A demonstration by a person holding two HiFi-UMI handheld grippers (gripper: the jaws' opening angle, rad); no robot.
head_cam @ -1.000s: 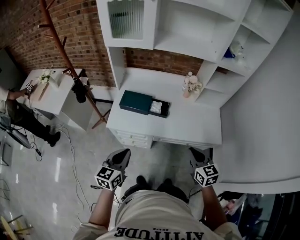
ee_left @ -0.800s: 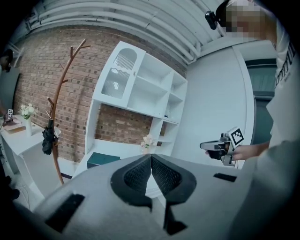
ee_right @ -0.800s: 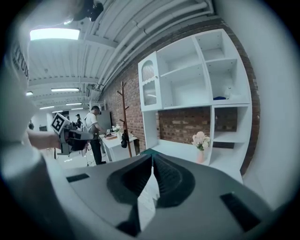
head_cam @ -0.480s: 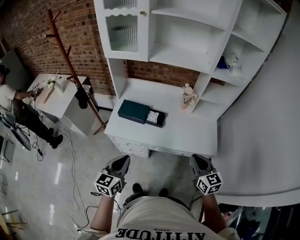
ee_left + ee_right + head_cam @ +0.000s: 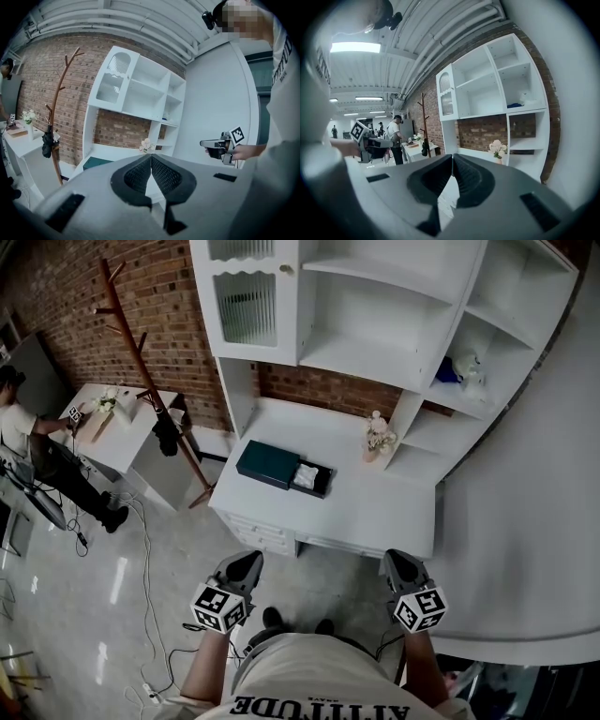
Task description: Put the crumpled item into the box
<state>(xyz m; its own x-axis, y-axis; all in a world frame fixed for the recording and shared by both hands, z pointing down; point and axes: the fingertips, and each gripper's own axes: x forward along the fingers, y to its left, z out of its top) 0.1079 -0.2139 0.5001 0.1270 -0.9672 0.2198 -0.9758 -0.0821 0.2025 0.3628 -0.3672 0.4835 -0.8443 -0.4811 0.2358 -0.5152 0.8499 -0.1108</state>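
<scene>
Grippers drawn back from desk (image 5: 375,512). Left gripper (image 5: 246,565), right gripper (image 5: 397,563): jaws pressed together, empty. Crumpled item (image 5: 306,474): inside box (image 5: 267,463), well ahead of both.

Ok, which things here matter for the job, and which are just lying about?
For the job: green box; crumpled white item, in the box's open end.
Just lying about: flower vase; coat stand; blue thing.

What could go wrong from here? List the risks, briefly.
1. The box is open, with the white crumpled item lying exposed; a bump could spill it.
2. The flower vase stands near it on the desk; a reach with the right gripper might tip it.
</scene>
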